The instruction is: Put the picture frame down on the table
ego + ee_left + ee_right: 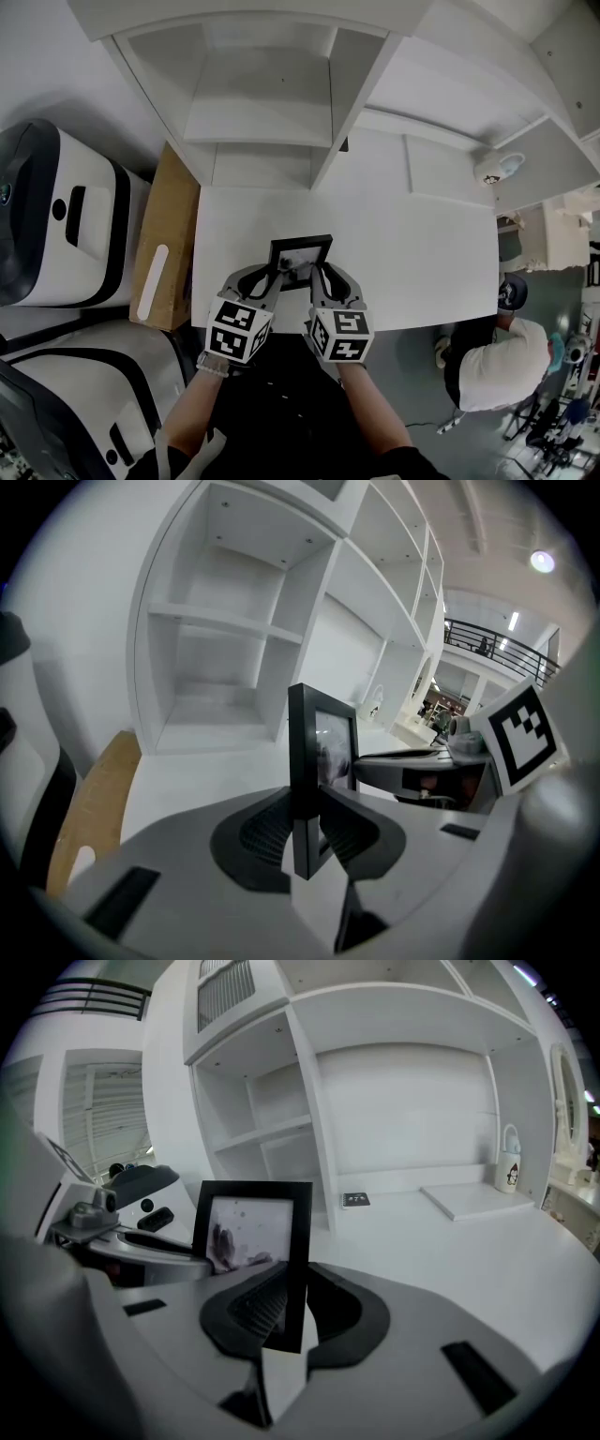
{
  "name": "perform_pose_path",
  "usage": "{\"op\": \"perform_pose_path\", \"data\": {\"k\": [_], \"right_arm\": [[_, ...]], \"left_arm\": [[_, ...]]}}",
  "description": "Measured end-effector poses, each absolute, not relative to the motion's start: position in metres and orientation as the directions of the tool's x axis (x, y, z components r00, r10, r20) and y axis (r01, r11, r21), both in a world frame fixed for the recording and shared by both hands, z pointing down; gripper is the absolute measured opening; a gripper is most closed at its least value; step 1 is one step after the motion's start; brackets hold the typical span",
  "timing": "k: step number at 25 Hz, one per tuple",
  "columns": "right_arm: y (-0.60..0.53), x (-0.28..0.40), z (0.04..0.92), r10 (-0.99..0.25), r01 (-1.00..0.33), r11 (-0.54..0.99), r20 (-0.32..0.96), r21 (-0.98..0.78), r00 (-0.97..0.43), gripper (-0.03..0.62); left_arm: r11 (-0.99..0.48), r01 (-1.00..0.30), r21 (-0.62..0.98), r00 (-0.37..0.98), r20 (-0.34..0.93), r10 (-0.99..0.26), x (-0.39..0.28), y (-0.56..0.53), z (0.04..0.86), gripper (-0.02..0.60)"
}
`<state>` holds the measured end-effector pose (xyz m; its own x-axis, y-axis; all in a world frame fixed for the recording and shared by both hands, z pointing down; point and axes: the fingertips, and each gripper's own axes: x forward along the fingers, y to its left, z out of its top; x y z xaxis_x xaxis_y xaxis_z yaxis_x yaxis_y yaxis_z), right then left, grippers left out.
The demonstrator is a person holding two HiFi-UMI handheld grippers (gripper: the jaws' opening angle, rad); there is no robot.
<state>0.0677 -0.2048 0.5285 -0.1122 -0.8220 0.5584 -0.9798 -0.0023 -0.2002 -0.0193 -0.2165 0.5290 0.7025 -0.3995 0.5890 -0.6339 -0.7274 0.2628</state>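
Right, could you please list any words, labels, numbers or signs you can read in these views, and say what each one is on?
No legible words or numbers in any view.
Cubes on the left gripper and right gripper: black-and-white square markers only, no letters.
On the picture frame: a smudged image, no text.
On the small dark plate: white marks, too small to read.

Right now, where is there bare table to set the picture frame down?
The white tabletop is bare beyond the black picture frame up to the white shelf unit, and widest to its right. Leftward, only a narrow strip lies before the brown cardboard sheet. The near edge is crowded: left gripper and right gripper grip the frame there.
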Motion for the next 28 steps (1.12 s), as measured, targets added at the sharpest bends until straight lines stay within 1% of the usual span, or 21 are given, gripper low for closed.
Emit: {"op": "perform_pose_path", "data": {"k": [14, 18, 28], "right_arm": [[-0.216, 0.066, 0.580, -0.737, -0.973, -0.005, 0.658, -0.229, -0.151, 0.067], [-0.219, 0.068, 0.584, -0.727, -0.975, 0.002, 0.668, -0.223, -0.155, 0.067], [-0.232, 0.071, 0.598, -0.712, -0.974, 0.010, 0.682, -0.228, -0.167, 0.067]], "left_arm": [[-0.689, -0.657, 0.305, 0.658, 0.678, -0.328, -0.021, -0.229, 0.580, 0.089], [-0.668, -0.664, 0.336, 0.659, 0.686, -0.310, -0.019, -0.234, 0.588, 0.089], [-0.636, -0.689, 0.347, 0.634, 0.714, -0.297, -0.016, -0.250, 0.606, 0.100]]}}
